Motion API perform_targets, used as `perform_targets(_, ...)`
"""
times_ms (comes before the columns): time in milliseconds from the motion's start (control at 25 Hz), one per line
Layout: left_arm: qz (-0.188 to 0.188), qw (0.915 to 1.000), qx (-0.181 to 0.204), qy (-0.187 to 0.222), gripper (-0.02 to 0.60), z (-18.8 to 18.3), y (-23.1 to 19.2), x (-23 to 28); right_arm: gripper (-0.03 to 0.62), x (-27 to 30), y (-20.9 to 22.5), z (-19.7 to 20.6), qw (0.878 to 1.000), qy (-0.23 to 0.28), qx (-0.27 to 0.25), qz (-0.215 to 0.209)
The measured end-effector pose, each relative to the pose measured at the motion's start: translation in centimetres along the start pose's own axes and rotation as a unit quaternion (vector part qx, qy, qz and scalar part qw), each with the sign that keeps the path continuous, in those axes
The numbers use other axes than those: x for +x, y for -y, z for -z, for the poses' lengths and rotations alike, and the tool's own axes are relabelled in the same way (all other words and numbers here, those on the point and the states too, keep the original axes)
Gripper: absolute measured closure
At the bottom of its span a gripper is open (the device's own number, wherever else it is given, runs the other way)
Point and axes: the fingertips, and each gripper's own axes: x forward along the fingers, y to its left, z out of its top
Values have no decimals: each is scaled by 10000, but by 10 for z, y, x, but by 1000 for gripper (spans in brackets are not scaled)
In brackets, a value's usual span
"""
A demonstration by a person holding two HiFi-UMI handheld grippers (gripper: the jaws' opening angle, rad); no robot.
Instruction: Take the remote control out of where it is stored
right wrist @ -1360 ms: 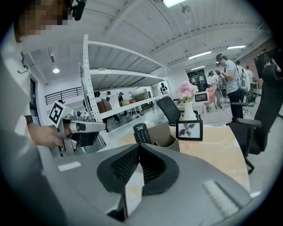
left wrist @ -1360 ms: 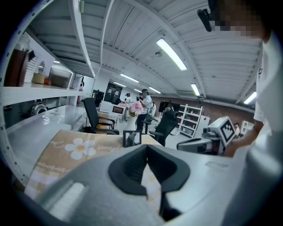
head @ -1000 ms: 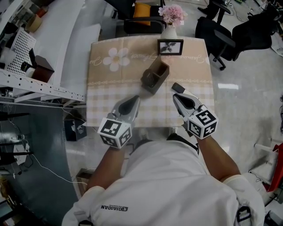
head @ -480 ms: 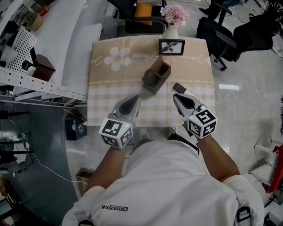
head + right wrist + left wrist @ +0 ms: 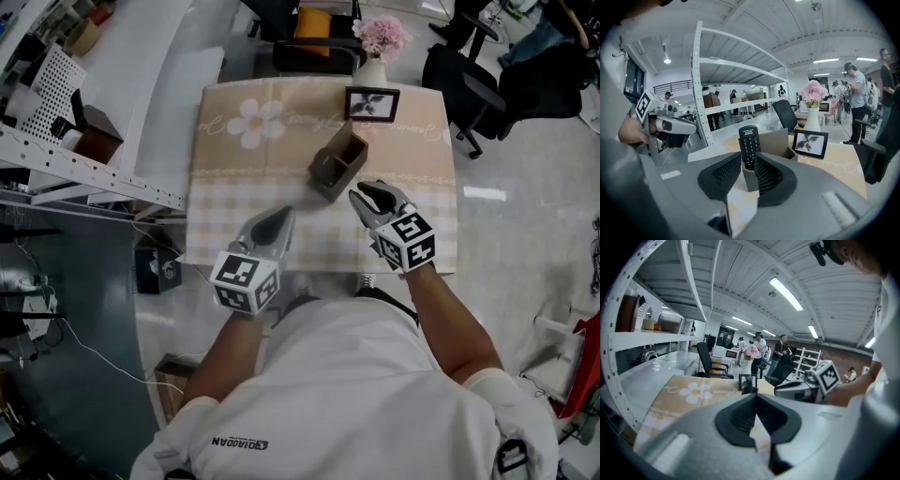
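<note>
Reaching step. The right gripper (image 5: 749,174), fingers just opened partway and empty, lines up on the remote (image 5: 750,144), upright in its holder (image 5: 336,161), seemingly short of it. Next: advance, close. The left gripper (image 5: 755,398) idles, fingers together.

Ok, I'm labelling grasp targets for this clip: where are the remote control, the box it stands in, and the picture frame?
remote control (image 5: 750,147): right gripper view, on its keypad.
box (image 5: 326,176): head view, on its near outer wall.
picture frame (image 5: 371,103): head view, on the picture's middle.
</note>
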Motion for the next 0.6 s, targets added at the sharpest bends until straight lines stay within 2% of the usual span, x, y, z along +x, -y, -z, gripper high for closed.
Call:
perform_targets(120, -49, 10000, -59, -63, 577, 6, -5, -5, 442, 23, 4, -1, 9997, -140, -185, 25)
perform_targets(400, -139, 9998, -124, -93, 577, 12, -13, -14, 350, 62, 4, -5, 9980, -304, -532, -128)
perform_targets(600, -225, 9996, -143, -94, 577, 12, -21, -19, 339, 79, 3, -3, 9966, -396, -697, -183)
